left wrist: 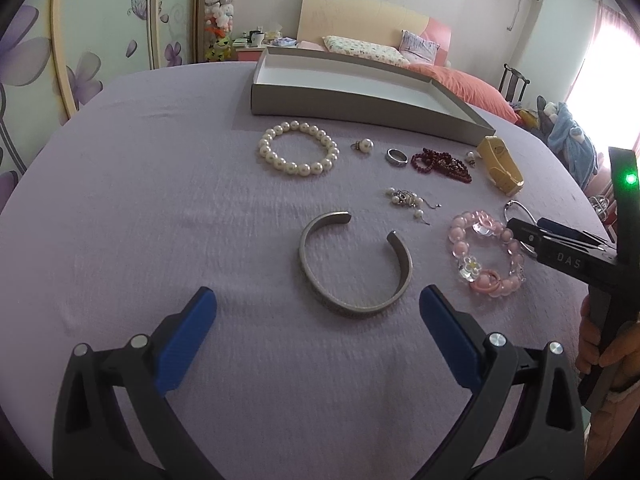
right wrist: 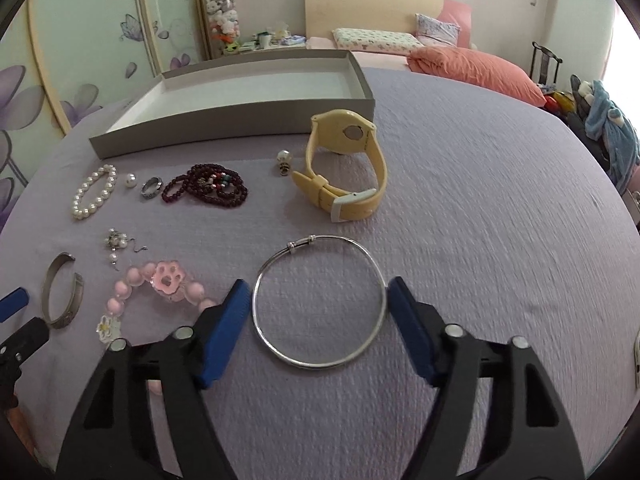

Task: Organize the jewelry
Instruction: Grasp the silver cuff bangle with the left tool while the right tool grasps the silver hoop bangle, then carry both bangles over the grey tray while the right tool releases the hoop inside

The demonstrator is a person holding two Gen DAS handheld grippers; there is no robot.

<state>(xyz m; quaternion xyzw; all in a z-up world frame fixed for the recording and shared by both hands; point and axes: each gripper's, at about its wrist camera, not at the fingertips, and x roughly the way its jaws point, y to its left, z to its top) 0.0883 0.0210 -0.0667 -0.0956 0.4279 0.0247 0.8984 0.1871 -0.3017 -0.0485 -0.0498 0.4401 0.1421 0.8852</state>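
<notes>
Your right hand-held gripper (right wrist: 318,308) is spread wide around the thin round silver bangle (right wrist: 320,304) lying on the lilac bedspread (right wrist: 480,208), pads just beside its rim. Your left hand-held gripper (left wrist: 318,310) gapes empty, near the open grey metal cuff (left wrist: 355,264).

I read one marking only: the white capitals "D A S" stood on the black body of the right gripper (left wrist: 524,236), as seen in the left wrist view. The metal cuff bangle (left wrist: 354,264) carried a pattern or engraving along its outer band, but I could not resolve it into characters in either view. The yellow watch (right wrist: 344,172) showed only its case back, with no lettering that I could read. I found no other labels, numbers or signs.
</notes>
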